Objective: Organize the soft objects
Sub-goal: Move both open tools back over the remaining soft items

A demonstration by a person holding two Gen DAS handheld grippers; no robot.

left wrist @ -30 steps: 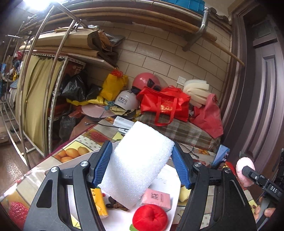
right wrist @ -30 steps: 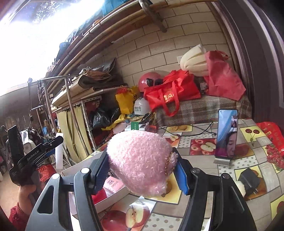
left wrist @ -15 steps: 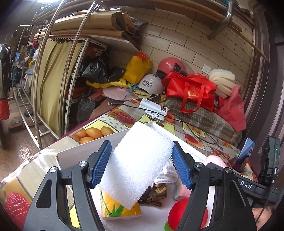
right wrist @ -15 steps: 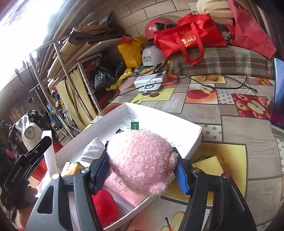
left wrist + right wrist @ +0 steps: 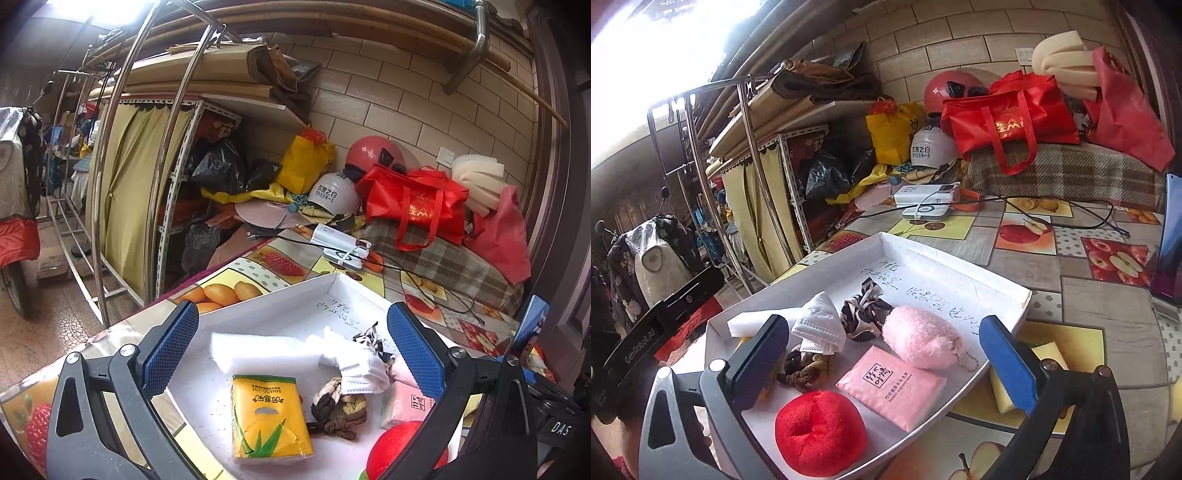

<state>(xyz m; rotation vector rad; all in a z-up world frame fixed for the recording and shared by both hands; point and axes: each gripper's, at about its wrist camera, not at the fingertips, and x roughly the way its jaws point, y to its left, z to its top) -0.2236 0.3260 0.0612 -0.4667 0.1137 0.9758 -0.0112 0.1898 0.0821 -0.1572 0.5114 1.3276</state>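
Your left gripper [image 5: 291, 354] just opened, empty, one white foam block [image 5: 258, 350] lying in the one white tray [image 5: 923, 254], your right gripper [image 5: 882, 356] just opened, empty, one pink plush [image 5: 919, 341] in that tray

The left gripper [image 5: 291, 354] has just spread its jaws wide over the white tray [image 5: 280, 295], nothing between them. A white foam block [image 5: 258, 350] lies flat inside, beside a yellow tissue pack [image 5: 269, 417], a white mask [image 5: 354, 362] and a red plush [image 5: 402, 446].
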